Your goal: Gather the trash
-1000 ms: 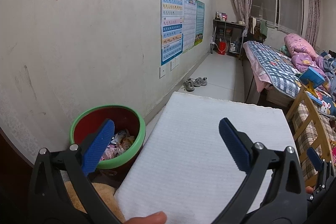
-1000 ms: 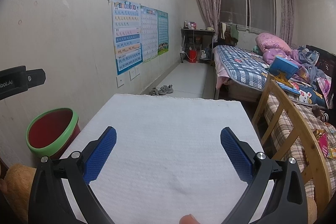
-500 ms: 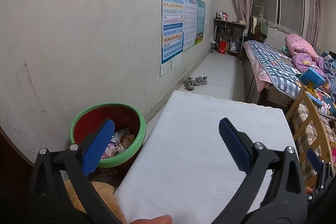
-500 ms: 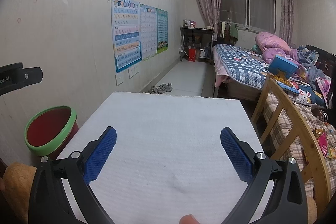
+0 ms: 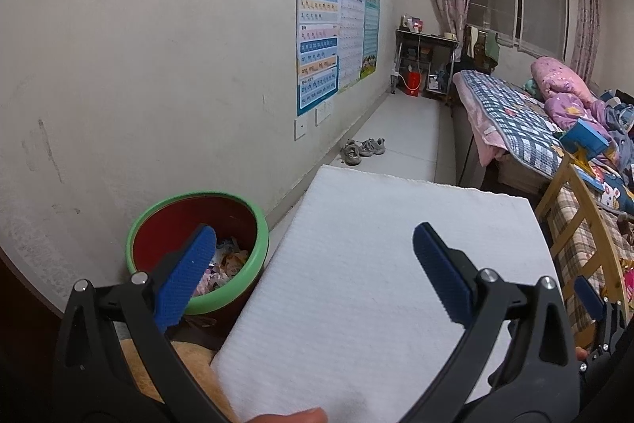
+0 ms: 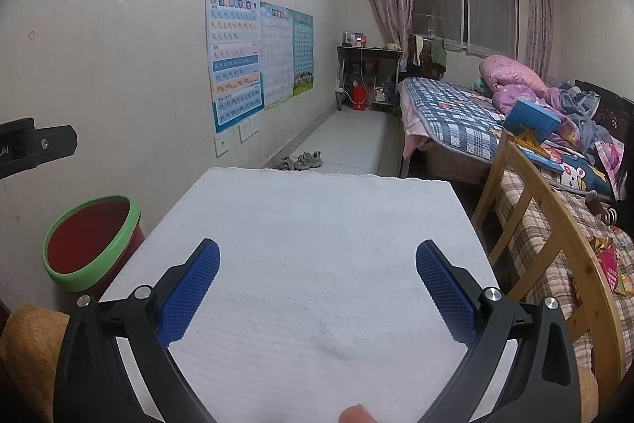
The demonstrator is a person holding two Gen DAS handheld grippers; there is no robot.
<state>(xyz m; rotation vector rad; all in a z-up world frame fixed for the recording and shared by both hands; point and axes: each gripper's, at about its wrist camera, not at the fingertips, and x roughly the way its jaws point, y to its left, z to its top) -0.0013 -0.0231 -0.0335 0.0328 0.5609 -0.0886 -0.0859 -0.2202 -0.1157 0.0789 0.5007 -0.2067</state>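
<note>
Left tongs [image 5: 313, 274]: blue-padded fingers spread wide, gripping nothing, hovering over the white textured worktop [image 5: 380, 288].
Right tongs [image 6: 317, 290]: equally wide apart, empty, above the same worktop.
Bin: red round bucket with a green rim [image 5: 198, 252] on the floor against the wall, just beside the worktop's left edge.
Trash: crumpled colourful wrappers [image 5: 228, 260] lie inside the bucket.

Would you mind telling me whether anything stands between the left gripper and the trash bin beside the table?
Nothing visible does. The left gripper is open and empty above the white table, and the green-rimmed bin sits just past the table's left edge against the wall, its mouth uncovered with wrappers already inside.
</note>
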